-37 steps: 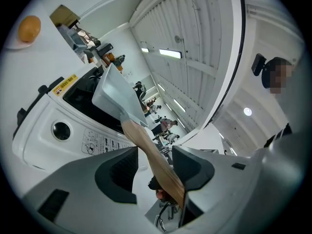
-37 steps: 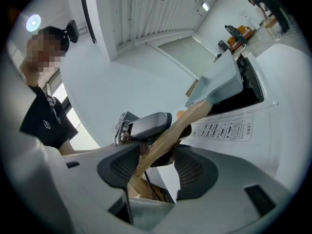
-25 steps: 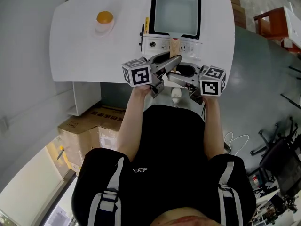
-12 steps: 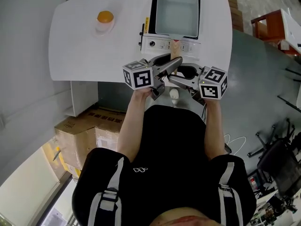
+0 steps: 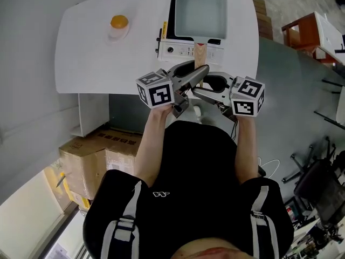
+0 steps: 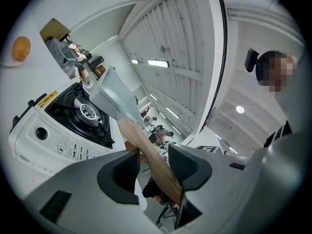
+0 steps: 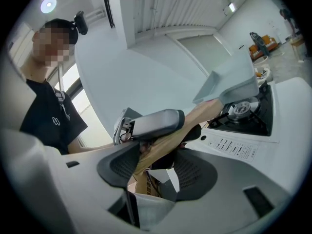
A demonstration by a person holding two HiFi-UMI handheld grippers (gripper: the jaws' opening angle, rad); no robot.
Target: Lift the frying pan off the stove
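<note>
Pan: square grey metal frying pan [image 6: 109, 94] with wooden handle [image 6: 146, 150] hung clear above the black burner [image 6: 87, 112] of the white portable stove [image 5: 186, 50] | left gripper [image 6: 153, 165] and right gripper [image 7: 156, 162] both clamped on the handle | lift judged practically done; only steady holding left.

A white table [image 5: 86, 53] fills the upper centre of the head view and stands on a grey floor [image 5: 294, 90]. Cardboard boxes [image 5: 91, 152] are stacked at lower left, just below a white cabinet [image 5: 91, 115]. Red-brown wooden furniture [image 5: 302, 31] stands at upper right, and a black office chair [image 5: 323, 185] at lower right. The left gripper view shows a ribbed white ceiling [image 6: 161, 28] with a lit strip light [image 6: 157, 63].
</note>
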